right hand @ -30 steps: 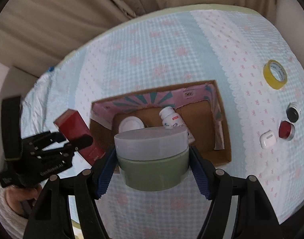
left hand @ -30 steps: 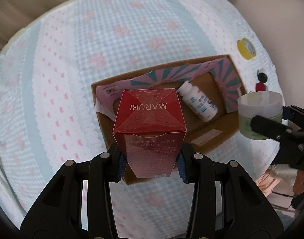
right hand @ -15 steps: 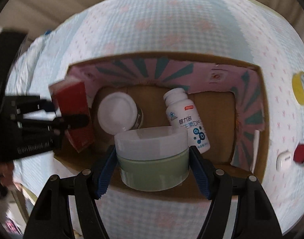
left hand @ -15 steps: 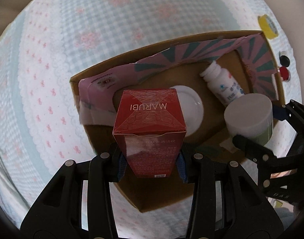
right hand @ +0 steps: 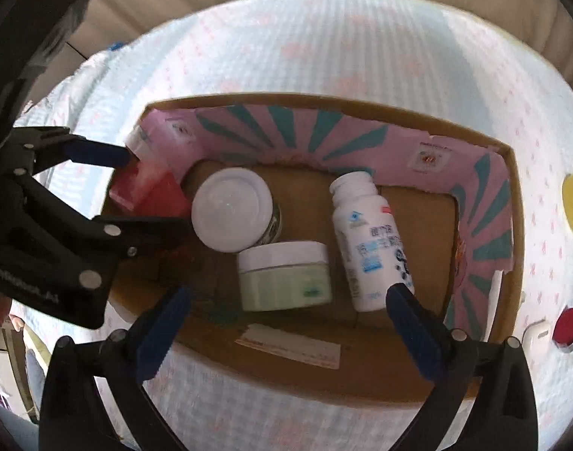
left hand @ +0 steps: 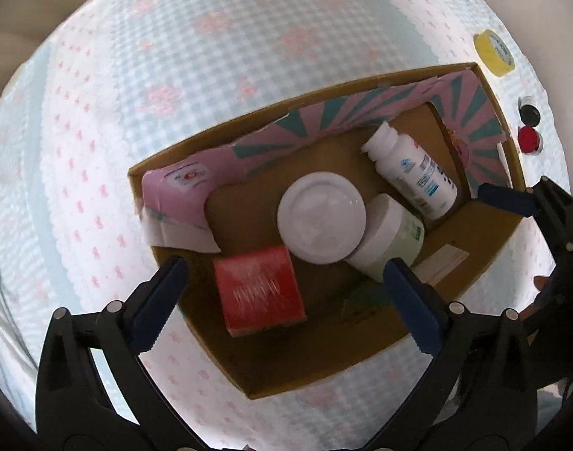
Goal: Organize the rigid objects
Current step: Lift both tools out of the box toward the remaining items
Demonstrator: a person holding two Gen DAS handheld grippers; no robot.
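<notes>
Both tools, left (left hand: 284,278) and right (right hand: 286,308), have just been opened wide, empty; the red carton (left hand: 259,296) and green jar (right hand: 284,276) are seen upright inside the cardboard box (right hand: 380,383).

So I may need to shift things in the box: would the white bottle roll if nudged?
Probably. The white bottle lies on its side on the flat floor of the box, and its round body looks free to roll sideways. The green jar close beside it would likely stop it one way. Its smooth plastic may slip under a loose pinch.
</notes>
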